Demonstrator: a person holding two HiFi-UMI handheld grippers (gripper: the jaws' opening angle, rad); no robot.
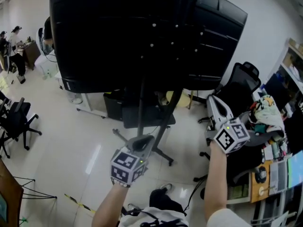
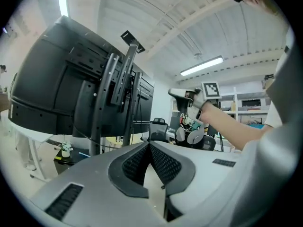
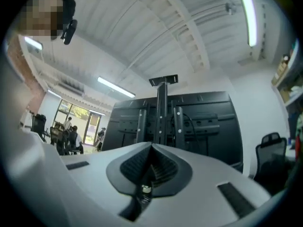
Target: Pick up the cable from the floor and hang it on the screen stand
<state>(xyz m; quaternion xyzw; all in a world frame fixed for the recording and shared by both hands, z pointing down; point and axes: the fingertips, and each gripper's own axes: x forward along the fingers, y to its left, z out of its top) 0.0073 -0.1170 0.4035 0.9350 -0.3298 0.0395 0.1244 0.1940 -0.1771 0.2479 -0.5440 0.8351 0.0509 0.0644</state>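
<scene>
The big black screen [image 1: 142, 32] shows its back and is mounted on the dark screen stand [image 1: 141, 109], whose feet spread on the pale floor. My left gripper [image 1: 143, 140] is held low in front of the stand's pole, jaws shut with nothing between them. In its own view the left gripper [image 2: 149, 144] faces the stand [image 2: 124, 74]. My right gripper [image 1: 211, 98] is raised at the screen's right edge, also shut and empty. Past the right gripper [image 3: 151, 145] a thin black cable [image 3: 191, 124] loops on the screen's back next to the pole [image 3: 162, 108]. No cable is in either gripper.
A black office chair [image 1: 244, 82] stands just right of the screen, next to a cluttered desk [image 1: 274, 167]. More chairs [image 1: 16, 122] and people [image 1: 14, 41] are at the far left. A strip of yellow-black tape [image 1: 78, 203] lies on the floor near my feet.
</scene>
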